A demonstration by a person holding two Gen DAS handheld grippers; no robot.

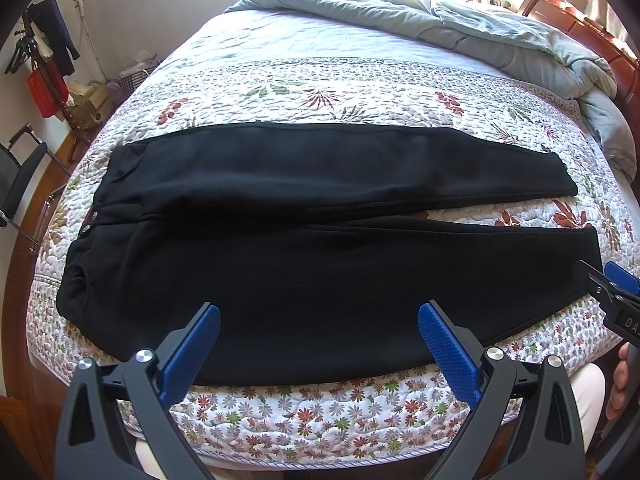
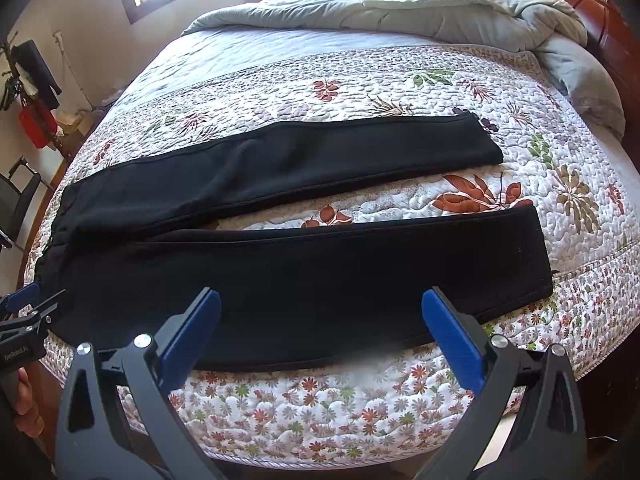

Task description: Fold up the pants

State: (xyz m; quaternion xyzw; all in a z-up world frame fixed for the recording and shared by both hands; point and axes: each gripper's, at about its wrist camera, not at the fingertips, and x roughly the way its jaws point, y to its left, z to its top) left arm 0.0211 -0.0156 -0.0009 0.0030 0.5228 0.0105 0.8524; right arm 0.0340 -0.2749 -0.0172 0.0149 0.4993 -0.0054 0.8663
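Pants (image 1: 320, 240): black, spread flat across the floral quilt (image 1: 320, 92), waistband to the left, both legs running right with a narrow gap between them.
Left gripper (image 1: 320, 320): fingers wide apart, holding nothing, above the near edge of the waist end.
Right gripper (image 2: 320, 312): fingers wide apart, holding nothing, above the near leg.
Duvet (image 1: 500, 28): grey, bunched at the far side of the bed.

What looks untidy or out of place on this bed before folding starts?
The grey duvet is bunched up at the far end. The black pants lie flat, legs spread apart. Both tongs, left and right, are open. Nothing spilled or damaged.
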